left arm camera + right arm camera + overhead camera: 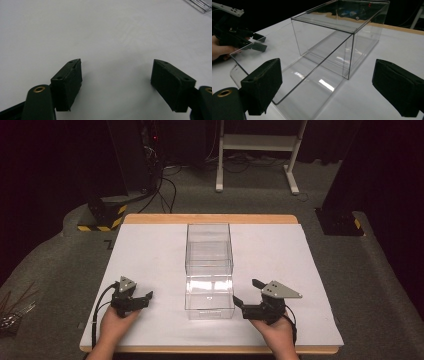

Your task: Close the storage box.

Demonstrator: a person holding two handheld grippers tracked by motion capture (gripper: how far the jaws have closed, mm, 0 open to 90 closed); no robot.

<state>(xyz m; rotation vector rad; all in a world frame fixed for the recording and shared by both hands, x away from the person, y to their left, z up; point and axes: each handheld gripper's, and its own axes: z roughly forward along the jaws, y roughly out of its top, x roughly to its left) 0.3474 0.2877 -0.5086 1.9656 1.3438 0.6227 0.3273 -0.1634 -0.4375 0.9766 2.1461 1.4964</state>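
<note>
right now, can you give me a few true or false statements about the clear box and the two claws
1. The clear box lies on the white table between the two claws. True.
2. The left claw is clamped on the box. False: its jaws stand open over bare table, apart from the box.
3. The right claw is open. True: in the right gripper view its jaws stand wide apart, with the box ahead of them.
4. The box is full of coloured blocks. False: it looks empty, and you see the table through it.
5. The drawer part of the box is pulled out towards the person. True.
</note>
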